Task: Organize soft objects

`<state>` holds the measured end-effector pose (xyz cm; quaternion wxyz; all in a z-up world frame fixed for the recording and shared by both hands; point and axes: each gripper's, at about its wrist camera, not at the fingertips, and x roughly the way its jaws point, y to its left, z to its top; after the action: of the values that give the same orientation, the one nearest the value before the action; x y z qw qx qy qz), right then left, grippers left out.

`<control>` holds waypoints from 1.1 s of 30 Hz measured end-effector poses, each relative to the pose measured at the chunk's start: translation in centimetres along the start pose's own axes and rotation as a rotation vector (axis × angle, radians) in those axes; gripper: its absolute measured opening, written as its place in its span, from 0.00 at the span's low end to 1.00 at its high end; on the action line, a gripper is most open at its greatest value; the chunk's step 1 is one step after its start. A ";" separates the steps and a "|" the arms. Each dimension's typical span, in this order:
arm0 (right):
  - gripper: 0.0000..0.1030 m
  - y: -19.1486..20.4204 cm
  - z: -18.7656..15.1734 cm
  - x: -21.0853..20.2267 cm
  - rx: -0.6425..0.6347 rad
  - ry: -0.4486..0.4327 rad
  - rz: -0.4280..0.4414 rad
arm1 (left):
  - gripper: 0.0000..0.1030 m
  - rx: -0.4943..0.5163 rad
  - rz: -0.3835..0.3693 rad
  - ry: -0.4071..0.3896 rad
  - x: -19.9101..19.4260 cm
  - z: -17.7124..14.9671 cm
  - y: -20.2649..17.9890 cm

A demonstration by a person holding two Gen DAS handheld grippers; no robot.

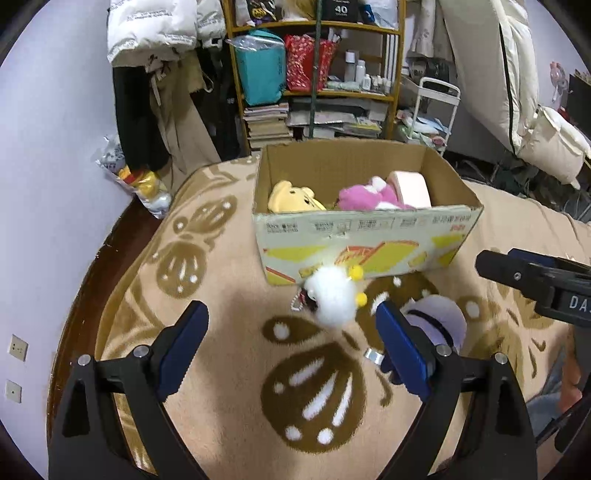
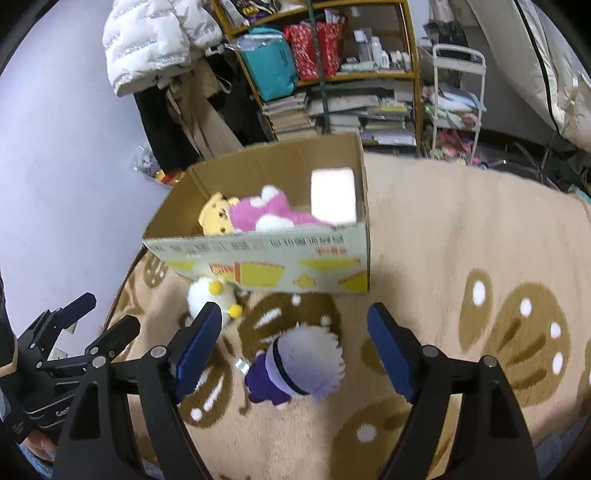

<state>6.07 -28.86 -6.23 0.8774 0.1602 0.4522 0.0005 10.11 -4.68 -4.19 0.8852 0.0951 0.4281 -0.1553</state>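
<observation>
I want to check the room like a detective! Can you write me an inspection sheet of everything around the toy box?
Surface: tan blanket with brown patterns, spread flat.
Job's things: cardboard box holding a yellow plush, a pink plush and a pale pink block; white fluffy toy lying against the box front; purple doll on the blanket.
Clutter: small shiny tag beside the doll.
Grippers: left gripper open, empty; right gripper open, above the doll, not touching.
Cables: nothing seen.
Surroundings: crowded shelf, hanging coats, white cart.
</observation>
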 end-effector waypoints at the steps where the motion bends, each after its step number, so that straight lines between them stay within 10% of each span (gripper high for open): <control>1: 0.83 -0.1 -0.2 0.2 0.004 0.011 -0.002 | 0.88 0.003 -0.002 0.005 0.2 -0.1 0.0; 33: 0.81 0.1 -2.8 9.5 -0.003 0.321 -0.053 | 0.88 0.063 -0.123 0.076 10.2 0.4 -0.8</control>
<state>9.41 -26.63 -15.25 0.7938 0.1448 0.5907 0.0035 16.04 -7.55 -12.03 0.8536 0.1025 0.4613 -0.2190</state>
